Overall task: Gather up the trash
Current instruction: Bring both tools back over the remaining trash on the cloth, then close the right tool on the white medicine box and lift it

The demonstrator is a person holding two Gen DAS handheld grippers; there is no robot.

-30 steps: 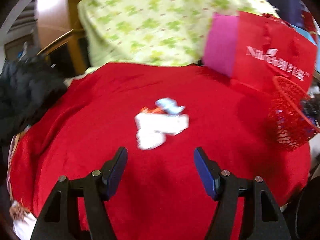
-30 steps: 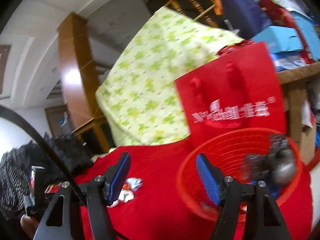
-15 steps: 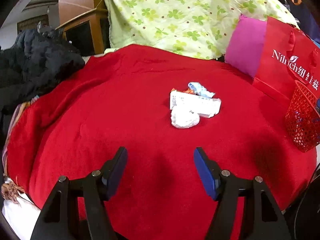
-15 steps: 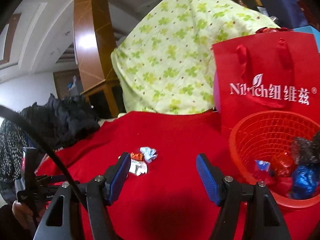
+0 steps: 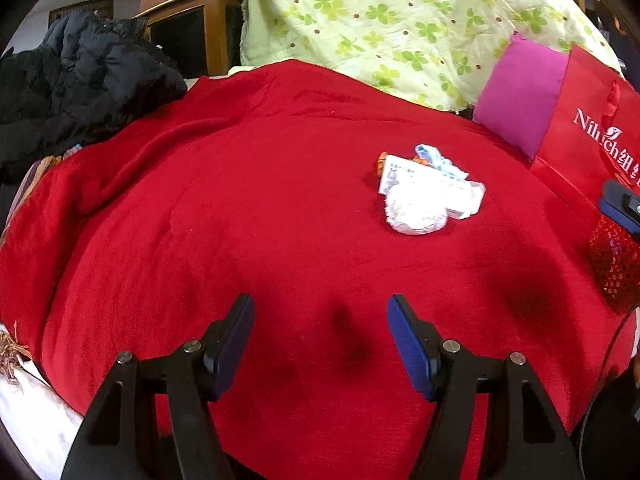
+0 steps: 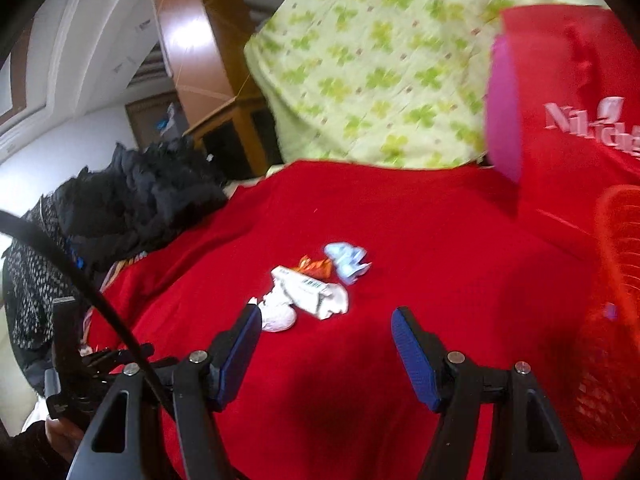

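A small heap of trash lies on the red cloth (image 5: 240,220): a crumpled white paper ball (image 5: 416,212), a flattened white carton (image 5: 424,178), a pale blue wrapper (image 5: 436,160) and an orange wrapper (image 5: 380,162). The heap also shows in the right wrist view: the carton (image 6: 308,288), blue wrapper (image 6: 346,260), orange wrapper (image 6: 314,267) and white ball (image 6: 276,314). My left gripper (image 5: 320,340) is open and empty, well short of the heap. My right gripper (image 6: 326,346) is open and empty, just in front of the heap. A red mesh basket (image 6: 612,320) stands at the right.
A red paper bag (image 5: 588,144) and a pink cushion (image 5: 520,96) stand at the back right. A green clover-print cloth (image 5: 400,20) hangs behind. Black clothing (image 5: 76,80) is piled at the left. The basket's edge shows in the left wrist view (image 5: 614,268).
My right gripper has swung left from over the basket toward the trash heap. My left gripper's view has shifted left, so the heap now sits right of centre. Both stay open.
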